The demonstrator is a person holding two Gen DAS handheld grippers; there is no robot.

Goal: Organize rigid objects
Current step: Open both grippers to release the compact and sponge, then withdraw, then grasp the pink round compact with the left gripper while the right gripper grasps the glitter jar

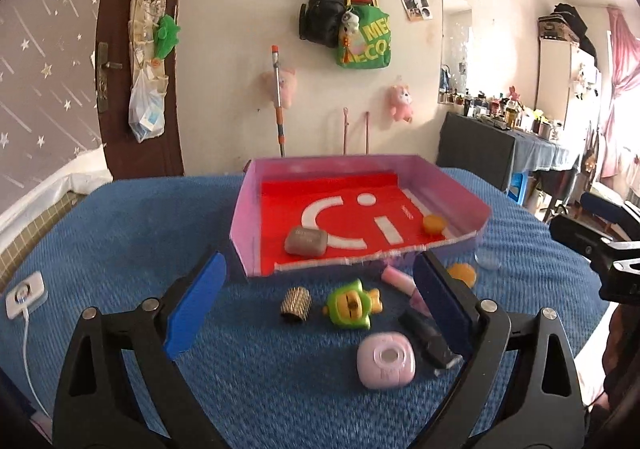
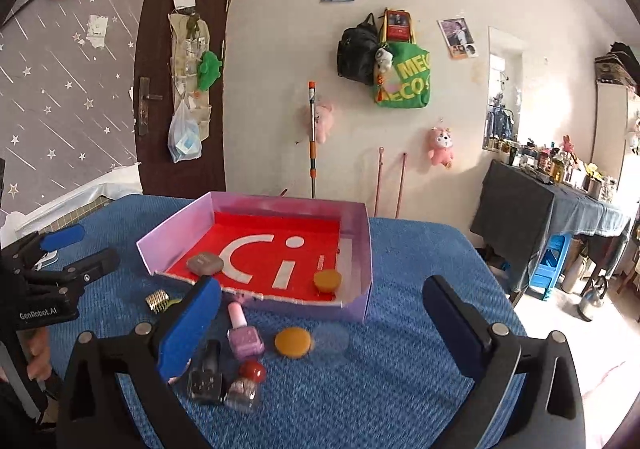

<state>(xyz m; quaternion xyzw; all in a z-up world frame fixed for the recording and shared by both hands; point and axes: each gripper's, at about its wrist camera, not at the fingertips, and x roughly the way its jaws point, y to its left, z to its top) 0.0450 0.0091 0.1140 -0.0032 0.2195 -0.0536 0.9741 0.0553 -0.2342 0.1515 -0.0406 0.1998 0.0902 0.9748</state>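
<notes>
A pink-walled box with a red floor (image 1: 256, 217) (image 2: 362, 245) stands on the blue cloth. It holds a grey case (image 1: 306, 241) (image 2: 205, 263) and an orange disc (image 1: 434, 224) (image 2: 327, 280). In front lie a gold cylinder (image 1: 296, 305) (image 2: 157, 301), a green toy (image 1: 350, 307), a pink square compact (image 1: 386, 365), a black bottle (image 1: 430, 341) (image 2: 206, 377), a pink nail polish (image 1: 398, 280) (image 2: 244, 333), a red-capped bottle (image 2: 246, 385), another orange disc (image 1: 462, 274) (image 2: 293, 341) and a clear lid (image 1: 488, 259) (image 2: 331, 341). My left gripper (image 1: 320, 313) and right gripper (image 2: 320, 333) are open and empty above them.
A white socket with a cable (image 1: 25, 295) lies at the cloth's left edge. A dark table crowded with bottles (image 2: 560, 185) and a blue stool (image 2: 550, 261) stand to the right. A mop (image 2: 312, 137) leans on the far wall.
</notes>
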